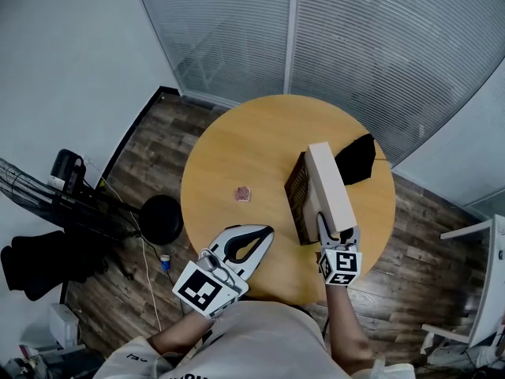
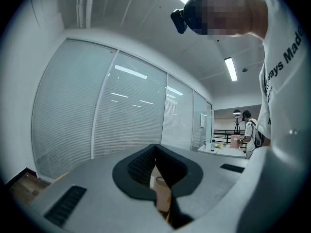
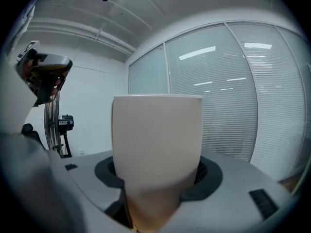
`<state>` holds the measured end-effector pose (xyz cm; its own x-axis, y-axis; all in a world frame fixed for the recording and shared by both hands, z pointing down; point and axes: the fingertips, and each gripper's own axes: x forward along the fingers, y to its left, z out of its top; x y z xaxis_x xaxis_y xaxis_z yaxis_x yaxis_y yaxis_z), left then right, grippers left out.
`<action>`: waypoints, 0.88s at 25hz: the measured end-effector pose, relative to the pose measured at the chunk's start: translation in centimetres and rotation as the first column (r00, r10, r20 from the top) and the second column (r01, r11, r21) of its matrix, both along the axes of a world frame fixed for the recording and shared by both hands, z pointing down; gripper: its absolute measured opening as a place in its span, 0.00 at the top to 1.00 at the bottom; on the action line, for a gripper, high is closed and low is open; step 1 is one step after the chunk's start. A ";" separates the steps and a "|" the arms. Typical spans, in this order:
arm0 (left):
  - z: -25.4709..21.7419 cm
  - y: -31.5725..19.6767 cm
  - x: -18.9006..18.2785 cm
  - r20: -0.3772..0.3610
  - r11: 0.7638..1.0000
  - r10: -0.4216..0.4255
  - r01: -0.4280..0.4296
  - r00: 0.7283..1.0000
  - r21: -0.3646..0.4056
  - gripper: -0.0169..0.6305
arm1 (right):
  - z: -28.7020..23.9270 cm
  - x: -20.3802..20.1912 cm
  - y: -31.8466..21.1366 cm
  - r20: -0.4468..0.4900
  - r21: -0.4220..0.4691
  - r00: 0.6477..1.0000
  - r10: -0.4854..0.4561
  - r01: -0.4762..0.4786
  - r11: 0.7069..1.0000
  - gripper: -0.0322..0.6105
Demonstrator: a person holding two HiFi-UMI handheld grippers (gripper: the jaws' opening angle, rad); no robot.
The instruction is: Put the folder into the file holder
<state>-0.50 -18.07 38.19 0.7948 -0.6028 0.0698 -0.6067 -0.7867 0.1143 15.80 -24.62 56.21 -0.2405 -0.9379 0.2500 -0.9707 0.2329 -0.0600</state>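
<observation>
Office with blind-covered glass partition (image 1: pixel 229 30), round table (image 1: pixel 237 148)

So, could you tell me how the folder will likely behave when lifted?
The folder looks thick and boxy, so probably stiff rather than floppy. Its faces look smooth, so it may slip in the right gripper. Gripped at one end only, it could tilt downward.

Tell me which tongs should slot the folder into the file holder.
Right. The right tongs grip the folder beside the file holder; the left tongs hold nothing, farther off.
</observation>
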 end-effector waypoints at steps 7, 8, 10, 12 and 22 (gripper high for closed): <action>0.0 0.0 -0.3 -0.003 1.000 -0.003 0.003 1.000 -0.003 0.94 | 0.4 -0.2 -0.1 -0.002 -0.011 1.000 -0.004 0.004 1.000 0.50; 0.0 -0.1 -0.3 -0.006 1.000 -0.003 0.003 1.000 -0.003 0.94 | 0.5 -0.3 -0.1 -0.004 -0.013 1.000 -0.005 0.005 1.000 0.50; 0.0 -0.1 -0.4 -0.008 1.000 -0.004 0.004 1.000 -0.006 0.94 | 0.6 -0.4 -0.1 -0.006 -0.018 1.000 -0.007 0.007 1.000 0.50; 0.1 -0.1 -0.4 -0.002 1.000 -0.002 0.002 1.000 -0.007 0.94 | 0.8 -0.4 -0.1 -0.009 -0.023 1.000 -0.009 0.009 1.000 0.50; 0.5 0.0 -0.5 0.008 1.000 -0.003 0.003 1.000 -0.007 0.94 | 1.5 -0.4 0.0 -0.018 -0.035 1.000 -0.016 0.015 0.999 0.50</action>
<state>-0.96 -18.07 38.70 0.7924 -0.6047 0.0807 -0.6100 -0.7840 0.1151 15.40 -24.63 57.75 -0.2502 -0.9245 0.2875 -0.9679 0.2462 -0.0506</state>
